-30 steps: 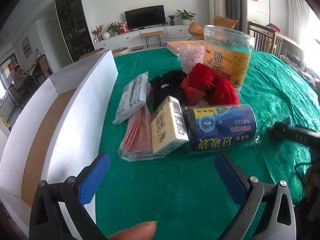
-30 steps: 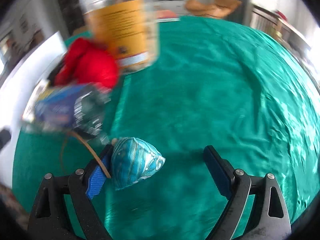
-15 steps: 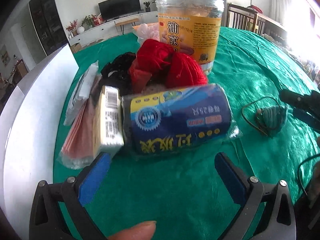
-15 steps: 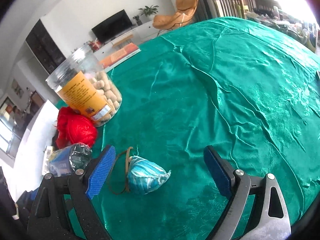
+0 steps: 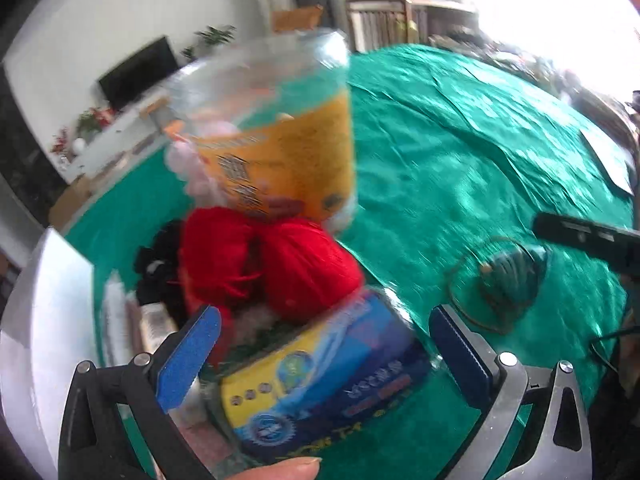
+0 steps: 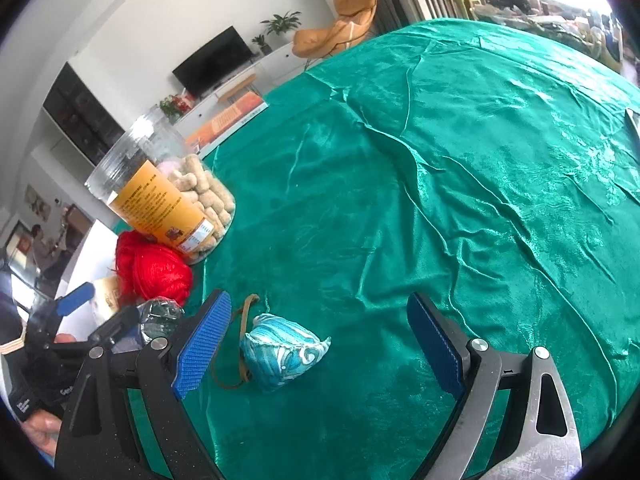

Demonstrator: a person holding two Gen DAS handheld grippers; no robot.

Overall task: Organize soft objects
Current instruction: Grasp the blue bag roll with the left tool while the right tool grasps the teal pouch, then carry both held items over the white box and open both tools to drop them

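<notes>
The left wrist view is blurred by motion. My left gripper [image 5: 324, 356] is open, and a blue and yellow roll of bags [image 5: 328, 376] lies between its fingers without either pad pressing on it. Just behind the roll sit two red yarn balls [image 5: 272, 264] and a black fabric bundle [image 5: 160, 264]. My right gripper [image 6: 320, 344] is open and low over the green cloth. A teal patterned pouch [image 6: 284, 352] with a brown cord lies between its fingers, nearer the left one. The pouch [image 5: 512, 280] also shows at the right of the left wrist view.
A tall clear snack jar [image 6: 168, 200] with an orange label stands behind the red yarn [image 6: 156, 272]. A white box [image 5: 32, 320] runs along the left side. An orange book [image 6: 232, 120] lies far back. Wrinkled green tablecloth [image 6: 440, 200] spreads to the right.
My left gripper has pushed forward and turned right, so the roll of bags now sits between its fingers. My right gripper has barely moved and still frames the teal pouch.
</notes>
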